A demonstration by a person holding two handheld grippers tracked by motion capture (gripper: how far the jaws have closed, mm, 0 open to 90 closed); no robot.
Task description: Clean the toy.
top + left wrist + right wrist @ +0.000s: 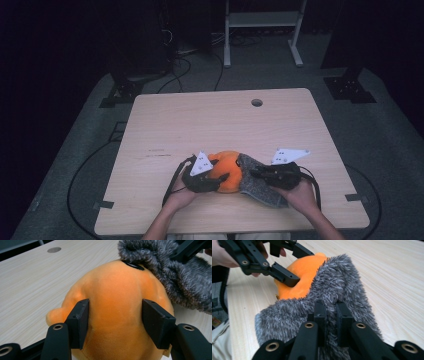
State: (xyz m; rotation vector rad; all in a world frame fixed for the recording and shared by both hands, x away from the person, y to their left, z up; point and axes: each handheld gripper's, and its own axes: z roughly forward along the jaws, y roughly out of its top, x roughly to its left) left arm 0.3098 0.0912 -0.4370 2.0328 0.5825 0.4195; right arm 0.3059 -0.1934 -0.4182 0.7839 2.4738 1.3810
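High view: your left hand-held gripper (216, 176) and right hand-held gripper (257, 173) meet over the near middle of the tabletop (200, 120). Between them lie the orange plush toy (227, 167) and the grey fuzzy cloth (260, 187), touching each other; the cloth spreads to the right of the toy, toward the near edge. Jaw detail is too small to read here.

Left gripper view: your 2 black jaws stand on either side of the orange plush toy (115, 305), pads pressed into its rounded body, so this hand-held gripper grips the toy. The grey fuzzy cloth (160, 267) drapes over the toy's far top. A black patch shows on the toy at the cloth's edge.

Right gripper view: your 2 jaws are nearly together, pinching a fold of the grey fuzzy cloth (337, 292). Beyond it, the orange plush toy (304, 270) peeks out, with your left hand-held gripper (292, 263) clamped around it and your hand (224, 255) behind.
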